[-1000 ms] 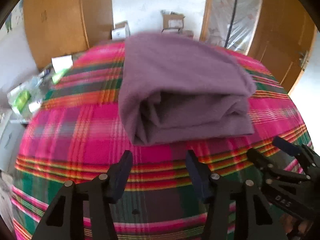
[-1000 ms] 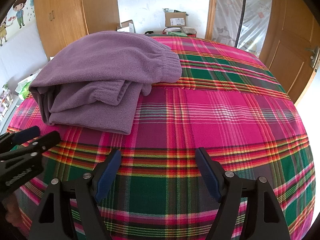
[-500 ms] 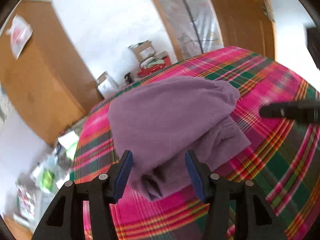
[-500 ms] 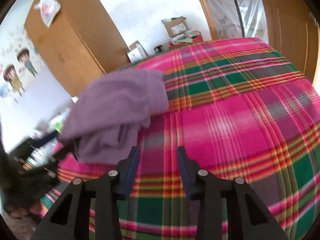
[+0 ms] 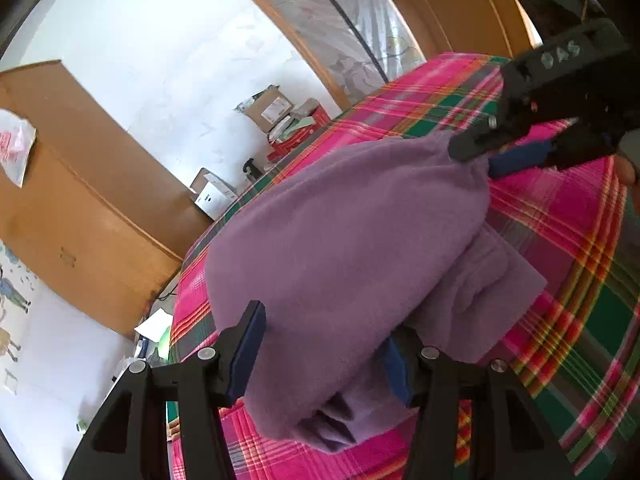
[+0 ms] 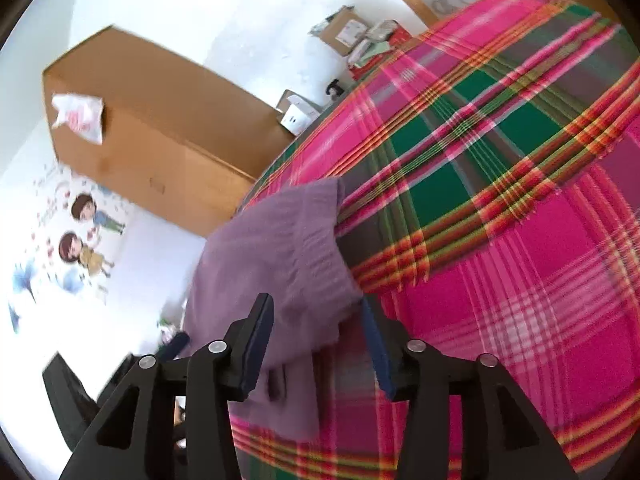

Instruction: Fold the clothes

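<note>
Purple garment [image 5: 344,248] lies between both grippers' parted jaws.

The right gripper [image 6: 318,344] stands open, a corner of the folded purple garment [image 6: 276,264] between its jaws, the plaid bedspread [image 6: 500,208] spreading beyond them.

**What stays out of sight around the purple bundle**

From where I stand, the purple garment [image 5: 352,240] covers most of the left gripper's [image 5: 326,344] far finger, so only a sliver of blue pad peeks out. Its lower folds disappear behind the black frame. The right gripper [image 5: 492,160] is cut by the picture's edge, its handle lost, and a bit of a hand [image 5: 626,170] barely shows. In the right wrist view, the plaid bedcover [image 6: 500,240] smears with motion, and the clutter beside the wardrobe [image 6: 160,128] is too small to name.
</note>
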Motion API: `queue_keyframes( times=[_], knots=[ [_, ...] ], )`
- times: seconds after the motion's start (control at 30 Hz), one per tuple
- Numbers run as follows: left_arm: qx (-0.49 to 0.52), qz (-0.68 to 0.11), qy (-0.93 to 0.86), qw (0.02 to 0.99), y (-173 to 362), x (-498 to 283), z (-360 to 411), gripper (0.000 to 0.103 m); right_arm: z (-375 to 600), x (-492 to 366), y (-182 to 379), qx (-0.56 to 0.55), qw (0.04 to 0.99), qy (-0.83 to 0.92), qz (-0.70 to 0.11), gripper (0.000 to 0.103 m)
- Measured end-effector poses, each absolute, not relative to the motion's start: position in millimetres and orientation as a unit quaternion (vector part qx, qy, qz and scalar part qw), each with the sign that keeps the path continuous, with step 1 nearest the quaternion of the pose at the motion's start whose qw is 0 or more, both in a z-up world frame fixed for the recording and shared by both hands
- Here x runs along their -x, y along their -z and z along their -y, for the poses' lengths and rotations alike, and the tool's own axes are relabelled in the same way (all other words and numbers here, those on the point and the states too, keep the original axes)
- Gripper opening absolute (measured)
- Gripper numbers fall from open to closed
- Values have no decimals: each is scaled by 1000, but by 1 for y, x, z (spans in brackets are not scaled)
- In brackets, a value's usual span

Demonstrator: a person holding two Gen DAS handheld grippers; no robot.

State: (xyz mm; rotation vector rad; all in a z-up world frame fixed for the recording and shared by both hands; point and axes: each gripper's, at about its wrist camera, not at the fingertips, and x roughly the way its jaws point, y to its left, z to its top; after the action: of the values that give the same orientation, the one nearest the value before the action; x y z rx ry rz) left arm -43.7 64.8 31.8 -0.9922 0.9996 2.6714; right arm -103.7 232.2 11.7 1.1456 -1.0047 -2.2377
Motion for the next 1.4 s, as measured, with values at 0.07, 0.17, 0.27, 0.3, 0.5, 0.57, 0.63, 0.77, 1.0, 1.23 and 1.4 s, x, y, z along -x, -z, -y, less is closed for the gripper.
queue_keyframes(
  times=[0.07,0.17,0.27,0.3,0.5,0.57,0.63,0.77,1.0,1.23,1.4],
  knots=[
    [332,-322,-885,61,-32,47,-61,56,-230,109,-12,-422,208,805,360,49],
    [335,-307,-888,68,-34,46,-55,48,-225,114,-17,-424,201,812,348,31],
    [334,-294,-893,73,-38,44,-48,42,-218,110,-38,-395,206,836,320,26],
    [334,-286,-895,74,-40,45,-45,41,-216,108,-45,-386,207,843,313,25],
    [316,-210,-920,94,-62,38,-20,41,-201,117,-88,-336,250,849,323,23],
    [309,-194,-925,105,-69,35,-15,41,-187,122,-101,-329,263,852,310,22],
    [310,-184,-927,107,-72,40,-12,41,-174,128,-111,-323,275,854,300,22],
    [312,-162,-930,111,-76,48,-6,46,-142,135,-120,-325,313,843,293,18],
    [327,-148,-925,121,-72,61,-10,46,-122,134,-105,-352,313,836,282,18],
    [354,-91,-922,128,-70,81,-1,33,-118,136,-99,-363,323,829,277,18],
    [372,-50,-916,141,-66,86,10,11,-129,132,-92,-370,305,836,268,23]
  ],
)
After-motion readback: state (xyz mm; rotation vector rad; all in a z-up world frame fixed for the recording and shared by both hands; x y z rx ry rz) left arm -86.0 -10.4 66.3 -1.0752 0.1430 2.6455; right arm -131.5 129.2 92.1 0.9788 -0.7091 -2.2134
